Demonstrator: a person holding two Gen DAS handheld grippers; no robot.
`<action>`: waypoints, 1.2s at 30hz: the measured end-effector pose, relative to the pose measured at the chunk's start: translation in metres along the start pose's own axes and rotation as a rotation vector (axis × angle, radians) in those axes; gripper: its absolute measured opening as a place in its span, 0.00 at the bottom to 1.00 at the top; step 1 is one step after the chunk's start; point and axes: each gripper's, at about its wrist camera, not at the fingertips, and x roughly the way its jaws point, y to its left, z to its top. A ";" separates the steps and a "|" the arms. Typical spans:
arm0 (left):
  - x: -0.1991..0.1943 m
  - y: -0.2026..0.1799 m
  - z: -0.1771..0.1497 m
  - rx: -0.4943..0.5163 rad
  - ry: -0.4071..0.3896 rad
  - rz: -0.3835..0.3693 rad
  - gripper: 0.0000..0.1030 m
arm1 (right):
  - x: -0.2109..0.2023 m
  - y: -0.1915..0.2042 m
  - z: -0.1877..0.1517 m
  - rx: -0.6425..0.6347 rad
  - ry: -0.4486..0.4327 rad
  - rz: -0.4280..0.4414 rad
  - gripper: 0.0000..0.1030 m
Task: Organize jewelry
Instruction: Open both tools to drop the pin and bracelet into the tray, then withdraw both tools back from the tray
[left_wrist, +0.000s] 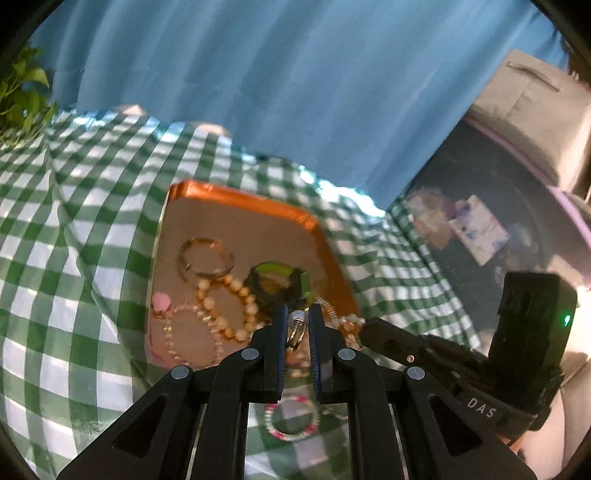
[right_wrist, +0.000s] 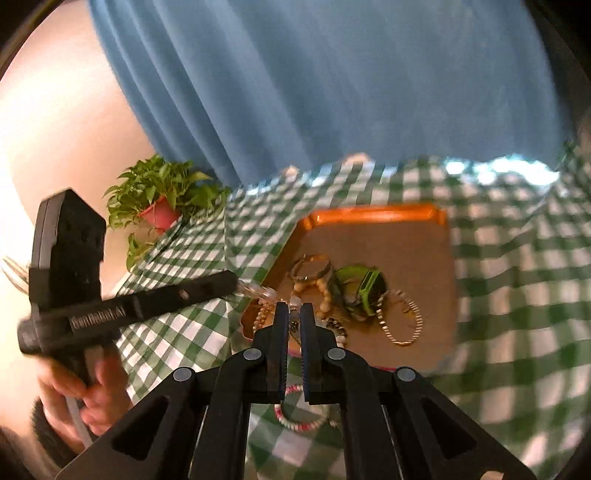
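Jewelry lies gathered in an orange tray (left_wrist: 334, 254) at frame centre of both views, on a table under a green-checked cloth (left_wrist: 74, 229).

Background: blue curtain (left_wrist: 258, 74) across the upper frame; potted plant (right_wrist: 159, 195) at left of the right wrist view, at the cloth's edge.

Tray contents, left wrist view: green watch (left_wrist: 277, 284) right of centre; clear bangle (left_wrist: 205, 256) above a tan bead bracelet (left_wrist: 229, 306); pale bead bracelet with a pink charm (left_wrist: 162, 302) at lower left. In the right wrist view a metal link bracelet (right_wrist: 406, 321) lies right of the watch.

A red-and-white bead ring (left_wrist: 291, 421) lies on the cloth just below the tray, off it, behind the fingers.

Left claw (left_wrist: 297, 314): nearly closed, a small metal ring piece (left_wrist: 295, 332) pinched between the pads, above the tray's near edge.

Right claw (right_wrist: 293, 310): narrowly parted at the tray's near edge, small pale beads (right_wrist: 295, 304) at its tips; whether it grips them cannot be told.
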 end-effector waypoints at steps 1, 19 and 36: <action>0.004 0.002 -0.002 0.004 0.003 0.014 0.11 | 0.010 -0.003 0.000 0.003 0.015 0.013 0.05; 0.062 0.027 -0.017 0.136 0.108 0.301 0.11 | 0.088 -0.029 -0.015 -0.091 0.160 -0.258 0.05; -0.030 -0.036 -0.030 0.206 -0.014 0.378 0.70 | 0.019 0.002 -0.021 -0.084 -0.012 -0.380 0.60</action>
